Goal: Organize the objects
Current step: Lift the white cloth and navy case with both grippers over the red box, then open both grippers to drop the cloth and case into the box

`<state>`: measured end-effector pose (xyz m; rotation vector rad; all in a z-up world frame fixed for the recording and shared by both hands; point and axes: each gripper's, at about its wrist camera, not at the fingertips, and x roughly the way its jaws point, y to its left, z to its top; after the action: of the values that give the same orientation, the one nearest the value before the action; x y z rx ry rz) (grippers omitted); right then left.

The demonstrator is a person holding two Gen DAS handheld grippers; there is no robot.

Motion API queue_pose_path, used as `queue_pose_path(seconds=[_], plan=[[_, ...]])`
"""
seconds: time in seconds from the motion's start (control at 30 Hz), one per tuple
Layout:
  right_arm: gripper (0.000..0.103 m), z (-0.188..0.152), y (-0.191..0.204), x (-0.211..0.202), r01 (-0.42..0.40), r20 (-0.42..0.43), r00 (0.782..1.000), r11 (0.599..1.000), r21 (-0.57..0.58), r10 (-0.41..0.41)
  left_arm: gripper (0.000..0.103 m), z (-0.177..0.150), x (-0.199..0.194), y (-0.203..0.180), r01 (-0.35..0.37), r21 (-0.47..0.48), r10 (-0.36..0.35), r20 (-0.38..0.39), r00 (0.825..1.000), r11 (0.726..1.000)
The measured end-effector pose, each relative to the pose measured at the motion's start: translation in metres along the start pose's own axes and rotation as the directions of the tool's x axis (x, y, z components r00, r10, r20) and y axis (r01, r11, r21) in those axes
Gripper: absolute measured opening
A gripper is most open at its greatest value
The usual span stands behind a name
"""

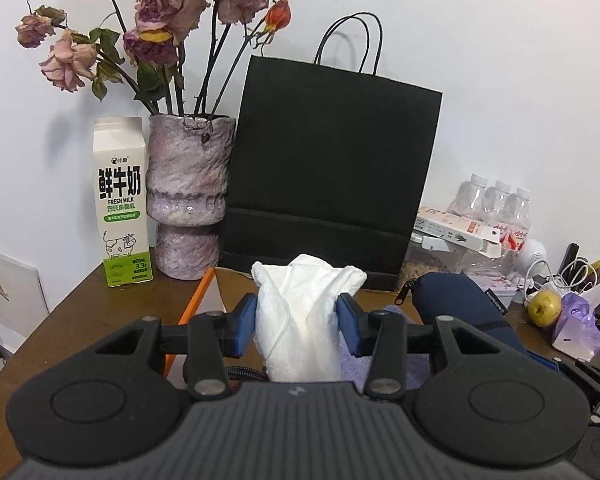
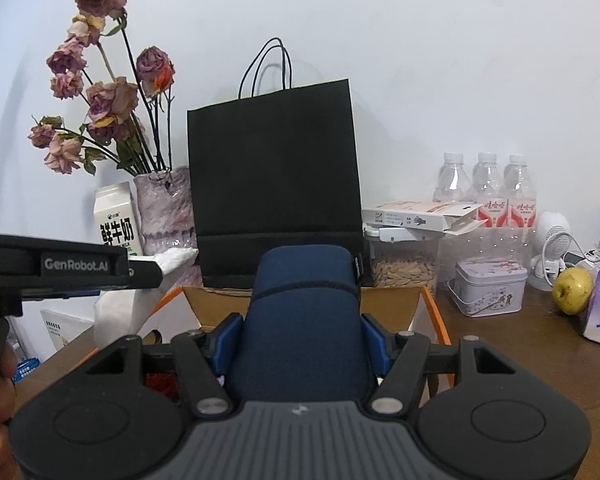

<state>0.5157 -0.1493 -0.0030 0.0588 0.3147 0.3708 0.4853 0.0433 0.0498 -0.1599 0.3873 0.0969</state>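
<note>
Left wrist view: left gripper has its blue pads clamped on a white cloth bundle, which sticks up between the jaws, narrow gap. Under it sits an orange-edged cardboard box on the brown table. Behind: milk carton, purple vase with dried roses, black paper bag against the wall. To the right, a navy pouch with its zipper pull showing, then a yellow-green apple and water bottles.

Right wrist view: right gripper is closed on the navy pouch, jaws mid-width, pads pressing both sides. The pouch is held above the open box, in front of the bag. Left gripper body comes in from the left edge with the white cloth at its tip, also over the box's left side. A jar of seeds, a tin and the apple stand to the right.
</note>
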Motion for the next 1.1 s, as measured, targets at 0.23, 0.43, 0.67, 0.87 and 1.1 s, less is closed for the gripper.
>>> queue_pose_path(seconds=[0.23,0.43,0.67,0.87,1.1], plan=[[0.062,0.002,-0.003,0.021,-0.002,-0.017,1.000,1.000,-0.005,0.002,0.044,0.003,0.020,0.003,0.003,0.009,-0.003,-0.022,1.000,1.000],[0.062,0.003,-0.005,0.039,-0.003,-0.037,0.999,1.000,-0.011,0.002,0.045,0.001,0.039,0.004,-0.006,0.019,0.007,-0.061,0.998,1.000],[0.065,0.002,-0.006,0.051,0.000,-0.068,0.998,1.000,-0.022,-0.001,0.071,-0.001,0.050,0.009,-0.027,0.002,0.027,-0.088,0.996,1.000],[0.103,0.004,-0.009,0.048,0.036,-0.045,0.998,0.999,-0.012,-0.037,0.103,0.000,0.048,0.011,-0.033,-0.017,0.032,-0.068,0.997,0.999],[0.103,0.004,-0.011,0.049,0.034,-0.062,0.997,0.999,-0.001,-0.034,0.103,0.000,0.045,0.008,-0.040,-0.006,0.040,-0.056,0.998,0.999]])
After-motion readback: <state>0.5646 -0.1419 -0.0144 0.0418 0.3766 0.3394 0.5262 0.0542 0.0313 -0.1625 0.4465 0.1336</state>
